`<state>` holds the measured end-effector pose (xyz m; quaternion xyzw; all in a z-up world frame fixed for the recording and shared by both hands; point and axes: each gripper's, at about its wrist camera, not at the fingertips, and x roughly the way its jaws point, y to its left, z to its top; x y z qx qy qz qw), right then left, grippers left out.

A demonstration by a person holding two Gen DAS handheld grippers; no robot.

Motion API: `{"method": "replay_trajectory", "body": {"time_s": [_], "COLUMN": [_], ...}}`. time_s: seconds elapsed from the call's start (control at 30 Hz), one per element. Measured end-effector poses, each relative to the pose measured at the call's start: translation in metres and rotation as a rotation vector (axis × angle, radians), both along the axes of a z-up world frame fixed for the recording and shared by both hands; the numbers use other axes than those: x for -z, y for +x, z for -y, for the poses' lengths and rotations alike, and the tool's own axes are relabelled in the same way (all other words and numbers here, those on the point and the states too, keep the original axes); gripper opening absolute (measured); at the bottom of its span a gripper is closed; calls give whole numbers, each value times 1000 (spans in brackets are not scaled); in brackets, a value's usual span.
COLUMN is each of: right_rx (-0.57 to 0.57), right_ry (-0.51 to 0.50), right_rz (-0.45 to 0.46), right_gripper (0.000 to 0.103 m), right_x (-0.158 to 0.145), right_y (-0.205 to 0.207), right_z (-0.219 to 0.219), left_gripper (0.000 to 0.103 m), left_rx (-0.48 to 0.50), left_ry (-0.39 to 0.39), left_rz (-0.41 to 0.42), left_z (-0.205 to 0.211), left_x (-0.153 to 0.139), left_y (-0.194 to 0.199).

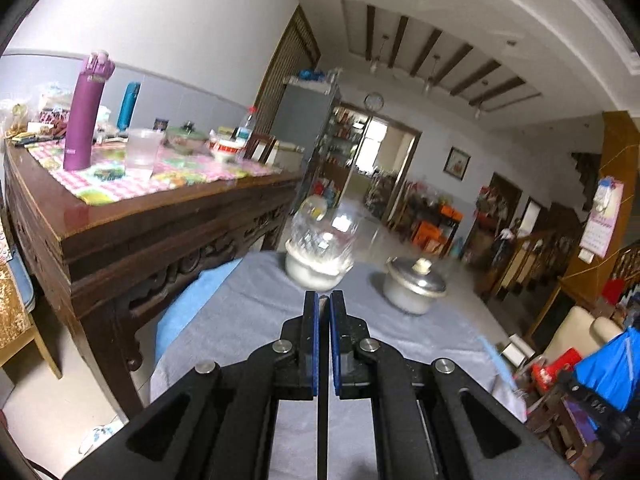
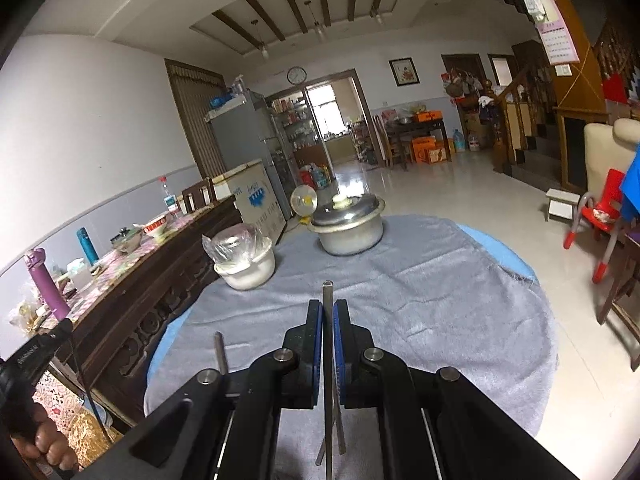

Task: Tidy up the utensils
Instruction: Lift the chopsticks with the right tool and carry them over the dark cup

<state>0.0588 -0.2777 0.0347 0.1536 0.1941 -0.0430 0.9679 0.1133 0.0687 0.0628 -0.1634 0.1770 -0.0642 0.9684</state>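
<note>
The round counter (image 2: 420,288) under its grey cloth has much free room before me, and its far edge curves behind the metal pot (image 2: 347,224). The white bowl (image 2: 246,266) with plastic wrap stands left of the pot, near the edge. My right jaws (image 2: 328,308) are closed on thin metal chopsticks (image 2: 328,292), pointing forward. My left jaws (image 1: 324,300) are closed on a dark thin stick (image 1: 322,400).

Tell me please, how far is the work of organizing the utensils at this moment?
Done: nothing looks sorted yet, and no holder is in view. In hand: the left tongs are shut on a thin dark utensil, the right tongs on thin metal sticks. Left: placing them somewhere; the grey cloth carries only a lidded pot and a white bowl.
</note>
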Motion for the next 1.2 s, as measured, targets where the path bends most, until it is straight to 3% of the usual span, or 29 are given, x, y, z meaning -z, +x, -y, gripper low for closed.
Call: {"method": "replay_trajectory", "body": {"time_s": [0.37, 0.53, 0.67, 0.8, 1.2], "right_rx": [-6, -9, -29, -69, -139], "right_ry": [-29, -17, 12, 14, -3], "right_rz": [160, 248, 312, 320, 218], "right_gripper": [6, 6, 6, 6, 6], "right_x": [-47, -65, -72, -69, -39], "right_y": [-44, -65, -78, -78, -57], "right_z": [-7, -8, -13, -24, -41], "left_gripper": [5, 5, 5, 5, 5], "left_rx": [19, -1, -1, 5, 4], "left_ry": [-98, -91, -108, -113, -39], "left_rz": [235, 331, 352, 367, 294], "left_z": [12, 27, 40, 54, 86], "left_x": [-54, -67, -65, -57, -5], "left_y": [-49, -57, -51, -43, -28]}}
